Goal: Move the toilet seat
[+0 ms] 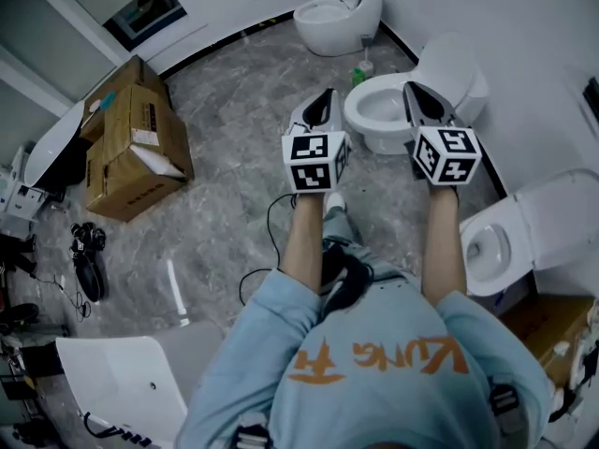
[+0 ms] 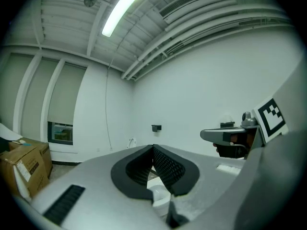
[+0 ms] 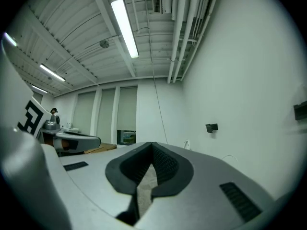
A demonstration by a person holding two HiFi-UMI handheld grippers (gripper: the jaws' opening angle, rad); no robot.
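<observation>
Toilet seat (image 1: pixel 355 120) glossy white oval; floor (image 1: pixel 225 129) veined grey.

Toilet (image 1: pixel 379 110): glossy white ceramic, smooth.
Floor (image 1: pixel 234 157): polished grey veined stone, faint sheen.
Boxes (image 1: pixel 131 148): matt brown cardboard.
Sweater (image 1: pixel 374 363): soft pale-blue cloth, orange print.
Left gripper (image 2: pixel 153 152): matt grey plastic shell, finely speckled; pads (image 2: pixel 169 169) black, cross-hatched texture.

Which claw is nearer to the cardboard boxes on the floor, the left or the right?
Left. The left claw has the cardboard boxes off to its left; the right claw is farther away, over the open toilet.
</observation>
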